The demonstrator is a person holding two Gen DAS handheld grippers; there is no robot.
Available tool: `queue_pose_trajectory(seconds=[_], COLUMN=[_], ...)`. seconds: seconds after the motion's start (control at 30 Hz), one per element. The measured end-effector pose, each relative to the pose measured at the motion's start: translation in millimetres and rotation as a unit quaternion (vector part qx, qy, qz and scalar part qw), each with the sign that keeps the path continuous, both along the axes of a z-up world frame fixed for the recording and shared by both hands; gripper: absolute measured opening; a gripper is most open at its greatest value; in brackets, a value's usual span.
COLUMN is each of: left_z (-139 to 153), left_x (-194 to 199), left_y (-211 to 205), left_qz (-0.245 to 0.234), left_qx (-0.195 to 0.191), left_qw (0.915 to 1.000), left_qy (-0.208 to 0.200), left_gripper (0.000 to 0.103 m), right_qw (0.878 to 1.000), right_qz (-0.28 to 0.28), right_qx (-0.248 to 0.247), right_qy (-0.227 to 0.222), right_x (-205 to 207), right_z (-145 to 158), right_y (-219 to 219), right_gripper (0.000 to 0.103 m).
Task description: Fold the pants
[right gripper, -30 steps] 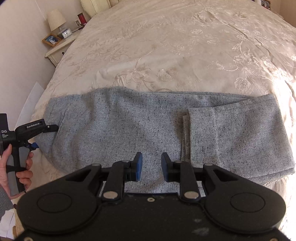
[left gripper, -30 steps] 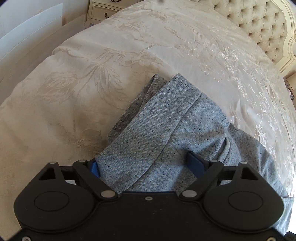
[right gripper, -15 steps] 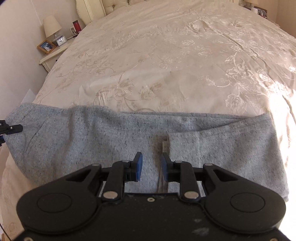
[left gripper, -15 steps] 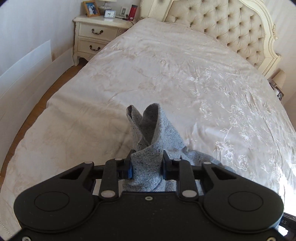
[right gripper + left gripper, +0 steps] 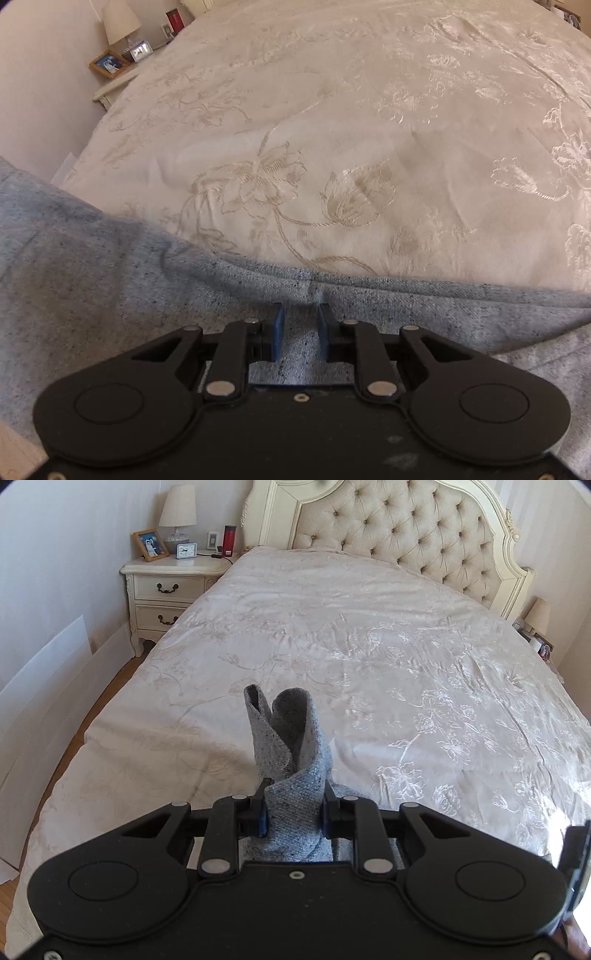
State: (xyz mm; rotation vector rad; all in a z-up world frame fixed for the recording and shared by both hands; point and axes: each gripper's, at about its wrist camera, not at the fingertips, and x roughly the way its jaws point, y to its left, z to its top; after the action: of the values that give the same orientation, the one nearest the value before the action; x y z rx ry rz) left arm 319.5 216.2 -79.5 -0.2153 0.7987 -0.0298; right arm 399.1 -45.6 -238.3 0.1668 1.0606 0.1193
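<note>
Cream bedspread (image 5: 369, 657) covers the bed, and the grey pants (image 5: 110, 266) lie along its near edge. Your left tongs (image 5: 294, 805) have just clamped a bunched end of the pants and lifted it off the bed. Your right tongs (image 5: 300, 325) have been closing over the cloth near a seam; whether they pinch it, I cannot tell. You look ready to fold.
</note>
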Motion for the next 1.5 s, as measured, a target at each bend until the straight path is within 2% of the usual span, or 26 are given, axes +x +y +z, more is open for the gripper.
queue_pose_trajectory(seconds=[0.1,0.17,0.23,0.3,0.33,0.43,0.57,0.67,0.7,0.77,0.83,0.9,1.0,1.1,1.17,1.23,1.37,1.5], left_z=[9,13,14,14,15,17,32,45,48,49,43,30,6,-9,-13,-17,-29,-45], left_x=[-4,-6,-7,-7,-8,-11,-22,-29,-30,-33,-38,-45,-56,-69,-76,-80,-72,-56], left_y=[-8,-15,-25,-33,-36,-46,-79,-121,-139,-176,-218,-262,-323,-355,-354,-339,-285,-220], left_qz=[-0.003,-0.011,-0.020,-0.026,-0.025,-0.027,-0.053,-0.089,-0.103,-0.135,-0.169,-0.203,-0.254,-0.275,-0.270,-0.249,-0.160,-0.071], left_qx=[-0.009,-0.010,0.002,0.012,0.011,0.003,0.006,0.006,0.006,-0.003,-0.021,-0.033,-0.045,-0.037,-0.025,-0.011,0.043,0.094], left_qw=[0.9999,0.9998,0.9997,0.9995,0.9995,0.9994,0.9980,0.9948,0.9931,0.9893,0.9844,0.9780,0.9662,0.9601,0.9616,0.9671,0.9837,0.9884], left_qy=[-0.008,-0.013,-0.016,-0.016,-0.017,-0.020,-0.035,-0.049,-0.054,-0.054,-0.045,-0.033,0.002,0.034,0.044,0.053,0.070,0.095], left_gripper=[0.029,0.029,0.028,0.028,0.028,0.026,0.023,0.021,0.013,0.008,0.001,0.000,0.003,0.007,0.013,0.015,0.015,0.015], right_qw=[1.000,1.000,1.000,0.998,0.998,0.999,0.998,0.992,0.990,0.988,0.985,0.984,0.983,0.984,0.985,0.984,0.984,0.984], right_qz=[0.006,0.006,0.011,0.019,0.020,0.028,0.023,0.014,0.011,0.001,-0.015,-0.035,-0.069,-0.103,-0.118,-0.123,-0.100,-0.065], right_qx=[0.015,0.018,0.013,0.006,0.002,0.007,0.067,0.123,0.133,0.149,0.163,0.166,0.166,0.146,0.127,0.127,0.144,0.167], right_qy=[-0.020,-0.017,0.001,0.053,0.059,0.037,-0.001,-0.029,-0.036,-0.046,-0.055,-0.060,-0.041,0.002,0.023,0.021,-0.005,-0.011], right_x=[-41,-67,-85,-92,-92,-90,-88,-90,-90,-93,-101,-106,-120,-131,-139,-152,-160,-146], right_z=[28,33,23,-5,-14,-4,25,50,56,68,78,83,74,43,30,31,48,51], right_y=[-10,-16,-16,-14,-13,-11,-22,-39,-45,-61,-87,-115,-161,-200,-219,-235,-242,-228], right_gripper=[0.022,0.023,0.023,0.023,0.022,0.025,0.025,0.025,0.025,0.025,0.025,0.025,0.025,0.025,0.025,0.025,0.028,0.032])
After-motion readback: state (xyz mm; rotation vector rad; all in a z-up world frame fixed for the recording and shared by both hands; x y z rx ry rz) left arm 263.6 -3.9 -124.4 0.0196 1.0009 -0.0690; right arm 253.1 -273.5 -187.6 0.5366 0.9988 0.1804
